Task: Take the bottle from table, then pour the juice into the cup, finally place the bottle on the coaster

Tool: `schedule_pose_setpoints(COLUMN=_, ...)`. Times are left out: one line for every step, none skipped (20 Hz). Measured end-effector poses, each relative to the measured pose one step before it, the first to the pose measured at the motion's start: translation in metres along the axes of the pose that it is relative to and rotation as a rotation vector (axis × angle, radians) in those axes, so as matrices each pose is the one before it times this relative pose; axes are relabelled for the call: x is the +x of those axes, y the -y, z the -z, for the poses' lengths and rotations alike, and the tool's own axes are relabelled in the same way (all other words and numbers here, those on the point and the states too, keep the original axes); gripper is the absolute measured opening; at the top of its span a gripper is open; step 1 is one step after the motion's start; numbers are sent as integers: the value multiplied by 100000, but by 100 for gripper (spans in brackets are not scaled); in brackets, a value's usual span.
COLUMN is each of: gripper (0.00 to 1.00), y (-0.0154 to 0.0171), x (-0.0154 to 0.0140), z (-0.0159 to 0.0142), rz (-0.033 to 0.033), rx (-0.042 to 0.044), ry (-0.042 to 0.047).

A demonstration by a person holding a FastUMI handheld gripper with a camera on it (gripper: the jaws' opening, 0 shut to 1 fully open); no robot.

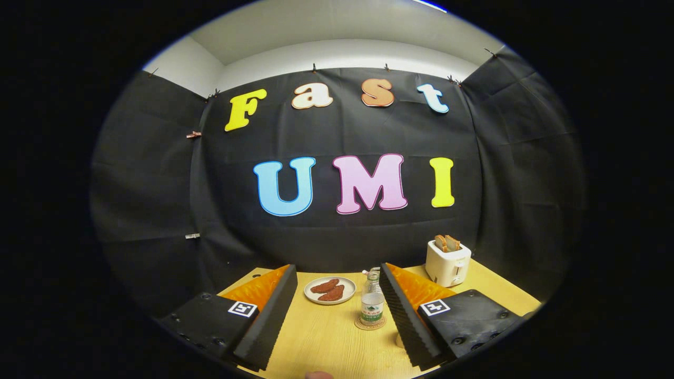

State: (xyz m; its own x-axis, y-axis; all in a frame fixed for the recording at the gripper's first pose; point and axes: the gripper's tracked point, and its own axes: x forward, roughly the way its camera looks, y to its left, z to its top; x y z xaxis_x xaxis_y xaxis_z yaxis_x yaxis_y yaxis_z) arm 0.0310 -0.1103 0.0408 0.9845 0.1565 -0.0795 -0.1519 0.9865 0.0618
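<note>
A small clear bottle [372, 297] with a green-and-white label stands upright on a round cork coaster [369, 323] on the wooden table [326, 337]. It sits ahead of my fingers, close to the inner side of the right one. My gripper [337, 272] is open wide, with nothing between its fingers, and touches nothing. Low against the right finger a small pale shape [399, 341] peeks out; most of it is hidden, so I cannot tell what it is.
A white plate [330, 290] with two reddish-brown pieces of food lies left of the bottle, a little farther back. A white toaster [447, 263] holding toast stands at the back right. Part of a person's fingertip [318, 375] shows at the table's near edge.
</note>
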Motion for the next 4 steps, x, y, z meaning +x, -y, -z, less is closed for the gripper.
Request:
schedule_pose_setpoints(gripper=96, y=95, x=-40, z=25, rz=-261, rx=216, ry=-231)
schedule_pose_setpoints(gripper=96, y=145, x=57, z=-54, rz=-178, rx=46, ry=-111)
schedule_pose_setpoints(gripper=96, y=130, x=-75, z=-1, rz=51, rx=36, ry=90)
schedule_pose_setpoints(gripper=97, y=55, x=87, z=46, rz=-189, rx=252, ry=9)
